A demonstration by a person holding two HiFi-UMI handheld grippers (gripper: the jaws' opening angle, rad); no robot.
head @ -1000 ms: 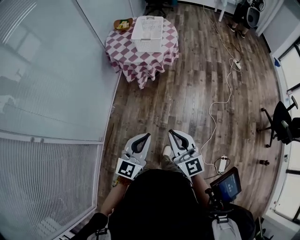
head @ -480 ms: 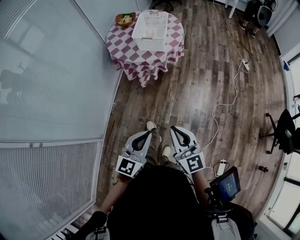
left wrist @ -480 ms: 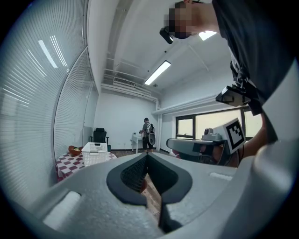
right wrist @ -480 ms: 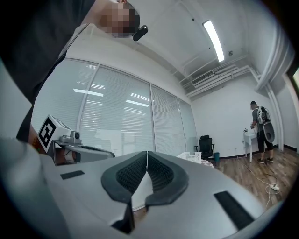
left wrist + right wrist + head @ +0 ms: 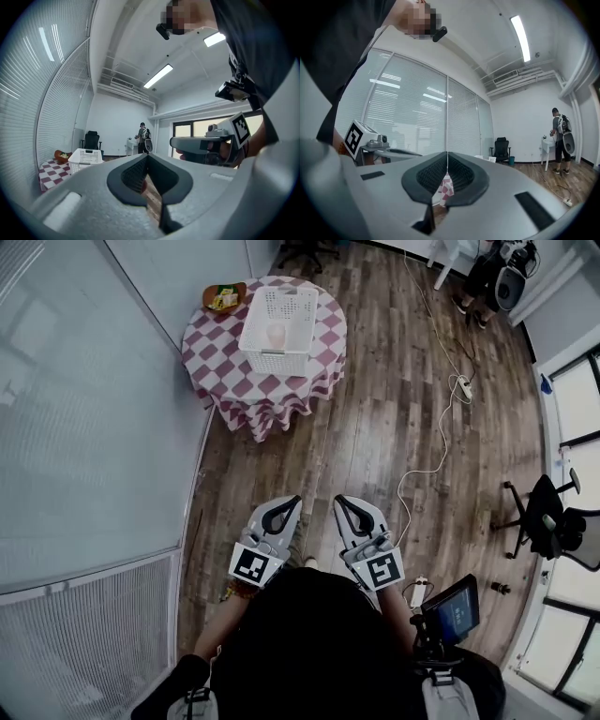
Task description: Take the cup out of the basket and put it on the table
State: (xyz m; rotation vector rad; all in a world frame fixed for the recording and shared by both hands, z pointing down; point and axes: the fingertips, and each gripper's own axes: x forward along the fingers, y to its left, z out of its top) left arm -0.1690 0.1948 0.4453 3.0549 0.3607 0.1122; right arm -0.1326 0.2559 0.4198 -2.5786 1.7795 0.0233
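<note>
The left tongs [image 5: 293,502] and right tongs [image 5: 339,502] are both closed on nothing, out over the floor [image 5: 394,427]. The cup [image 5: 277,334] sits inside the white basket [image 5: 272,362] on the checkered bench [image 5: 220,367], well apart from them.

Bare wood floor [image 5: 375,427] lies open toward the tabletop [image 5: 211,352]; glass wall [image 5: 94,427] hems the left, a cable [image 5: 446,451] trails right.

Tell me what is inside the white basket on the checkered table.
One pale pink cup stands inside the basket. Nothing else shows; the spot under the cup is covered.
</note>
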